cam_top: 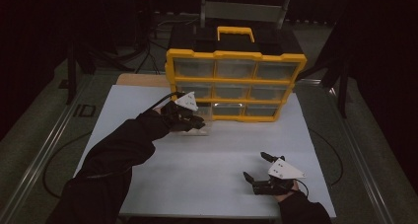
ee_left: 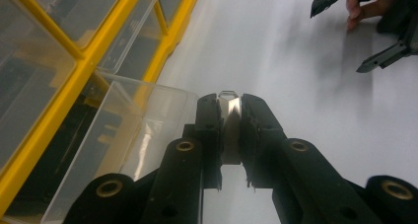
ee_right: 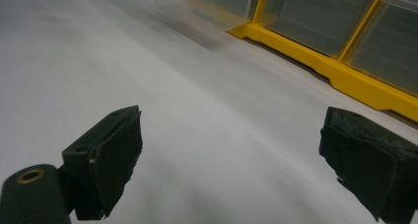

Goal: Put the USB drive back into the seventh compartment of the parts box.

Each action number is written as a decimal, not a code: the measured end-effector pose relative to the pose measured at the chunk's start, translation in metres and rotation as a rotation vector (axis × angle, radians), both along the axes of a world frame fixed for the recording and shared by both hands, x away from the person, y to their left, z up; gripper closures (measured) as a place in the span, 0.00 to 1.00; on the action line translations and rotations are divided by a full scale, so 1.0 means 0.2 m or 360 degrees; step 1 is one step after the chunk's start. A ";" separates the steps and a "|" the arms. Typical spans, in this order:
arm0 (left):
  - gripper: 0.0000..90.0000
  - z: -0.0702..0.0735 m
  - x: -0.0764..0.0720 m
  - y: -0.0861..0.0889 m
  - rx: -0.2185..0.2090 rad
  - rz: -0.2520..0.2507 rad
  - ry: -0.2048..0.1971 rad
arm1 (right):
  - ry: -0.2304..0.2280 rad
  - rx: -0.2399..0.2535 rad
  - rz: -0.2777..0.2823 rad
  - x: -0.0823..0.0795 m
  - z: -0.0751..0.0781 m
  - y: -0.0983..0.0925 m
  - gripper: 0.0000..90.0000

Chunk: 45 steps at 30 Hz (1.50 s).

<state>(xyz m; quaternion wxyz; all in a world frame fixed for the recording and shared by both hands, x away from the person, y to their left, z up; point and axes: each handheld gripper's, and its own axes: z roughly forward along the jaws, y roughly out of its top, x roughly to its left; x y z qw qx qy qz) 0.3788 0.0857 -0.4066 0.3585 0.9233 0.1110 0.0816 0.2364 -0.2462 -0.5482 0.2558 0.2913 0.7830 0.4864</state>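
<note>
Here the white surface (cam_top: 207, 160) is carrying everything, with a yellow organizer cabinet (cam_top: 235, 83) standing upright at its far edge, its front a grid of clear drawers and a yellow handle (cam_top: 235, 32) sitting on top. Down at the cabinet's lower left corner, a clear plastic drawer (ee_left: 123, 135) is sticking out of its slot, partly pulled from the yellow frame and hanging just above the surface. The left gripper (cam_top: 190, 120) is reaching in from a dark sleeve (cam_top: 123, 150) and is clamping the drawer's small front tab (ee_left: 229, 128); in the left gripper view the two black fingers (ee_left: 209, 130) are pressing tight on either side of that clear tab. The right gripper (cam_top: 261, 172) is resting well apart from the cabinet, near the front right of the surface, and its fingers (ee_right: 111, 160) are standing wide apart with nothing between them, just bare white surface showing in the gap. In the right gripper view the pulled drawer is showing blurred at the top, beside the cabinet's yellow base.
</note>
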 end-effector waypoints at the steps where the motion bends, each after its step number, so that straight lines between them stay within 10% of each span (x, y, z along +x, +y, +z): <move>1: 0.89 0.00 0.01 0.00 0.0006 0.0012 -0.0009 | 0.0001 -0.0004 0.0005 0.00 0.00 0.00 0.10; 45: 0.89 -0.07 0.18 0.02 -0.0086 0.0404 -0.0018 | -0.0006 -0.0009 0.0004 0.00 0.00 0.00 0.10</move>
